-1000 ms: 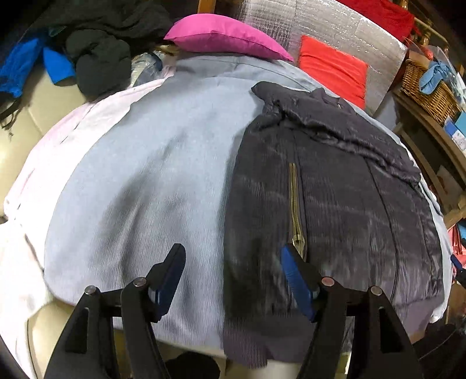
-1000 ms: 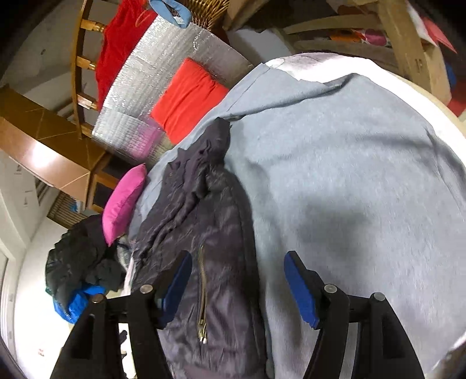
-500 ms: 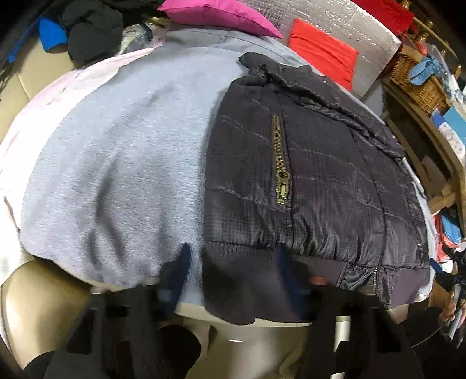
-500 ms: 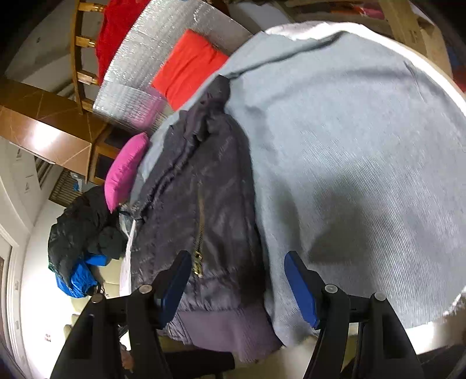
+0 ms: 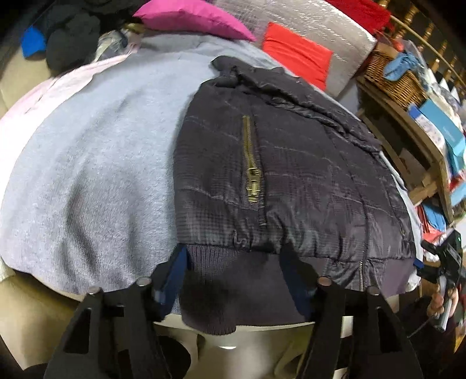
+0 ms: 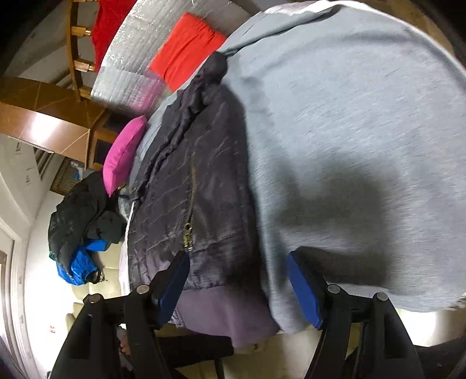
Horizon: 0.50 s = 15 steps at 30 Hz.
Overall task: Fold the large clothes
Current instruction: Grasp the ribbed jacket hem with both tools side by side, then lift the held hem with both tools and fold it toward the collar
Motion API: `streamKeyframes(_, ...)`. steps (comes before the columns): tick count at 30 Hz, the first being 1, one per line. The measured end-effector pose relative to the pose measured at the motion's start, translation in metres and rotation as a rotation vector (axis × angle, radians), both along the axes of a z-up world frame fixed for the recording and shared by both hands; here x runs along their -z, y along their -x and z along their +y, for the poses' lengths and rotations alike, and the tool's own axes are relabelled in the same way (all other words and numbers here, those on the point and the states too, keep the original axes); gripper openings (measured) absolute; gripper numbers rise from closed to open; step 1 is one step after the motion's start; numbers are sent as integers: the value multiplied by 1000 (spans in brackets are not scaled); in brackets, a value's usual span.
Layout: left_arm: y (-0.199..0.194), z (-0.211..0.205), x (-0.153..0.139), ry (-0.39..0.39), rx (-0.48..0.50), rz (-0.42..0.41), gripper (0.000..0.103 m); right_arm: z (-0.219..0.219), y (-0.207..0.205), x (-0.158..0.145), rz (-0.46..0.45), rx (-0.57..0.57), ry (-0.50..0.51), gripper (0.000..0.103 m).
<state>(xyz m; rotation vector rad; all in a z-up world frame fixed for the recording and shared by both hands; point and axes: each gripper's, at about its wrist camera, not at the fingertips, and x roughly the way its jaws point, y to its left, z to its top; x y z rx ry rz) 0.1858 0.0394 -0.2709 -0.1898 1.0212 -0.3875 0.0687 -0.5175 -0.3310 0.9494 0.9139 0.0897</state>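
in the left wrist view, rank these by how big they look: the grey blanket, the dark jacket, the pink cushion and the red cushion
1. grey blanket and dark jacket: both fill much of the view. The jacket covers part of the blanket, so I will not rank them.
2. pink cushion
3. red cushion
The cushions lie farther off, so they look smaller.

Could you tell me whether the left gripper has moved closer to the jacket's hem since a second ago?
Yes. The left gripper has come forward and down to the dark jacket's ribbed hem, now between its jaws, which have just been opening.
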Motion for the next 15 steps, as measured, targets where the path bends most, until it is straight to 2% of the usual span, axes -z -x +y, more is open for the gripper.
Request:
streamKeyframes(2, 2, 2, -3, 4, 6, -21, 46, 10, -6, 0, -15, -27, 3, 73)
streamKeyframes(4, 3, 11, -4, 43, -4, -22, 43, 23, -7, -8, -61, -84, -10, 72)
streamKeyframes(7, 0, 19, -2, 86, -24, -6, 44, 31, -2, -22, -126, -110, 33, 72)
streamKeyframes(8, -2, 20, 1, 86, -29, 14, 52, 29, -3, -18, -113, -97, 18, 72)
streamKeyframes(10, -4, 19, 7, 96, -31, 42, 60, 26, -5, -10, -74, -84, 6, 72)
streamKeyframes(11, -4, 19, 7, 96, -28, 43, 60, 26, -6, -8, -68, -82, -2, 72)
streamKeyframes(15, 3, 8, -1, 68, 8, -22, 53, 42, -5, -29, -180, -162, 18, 72)
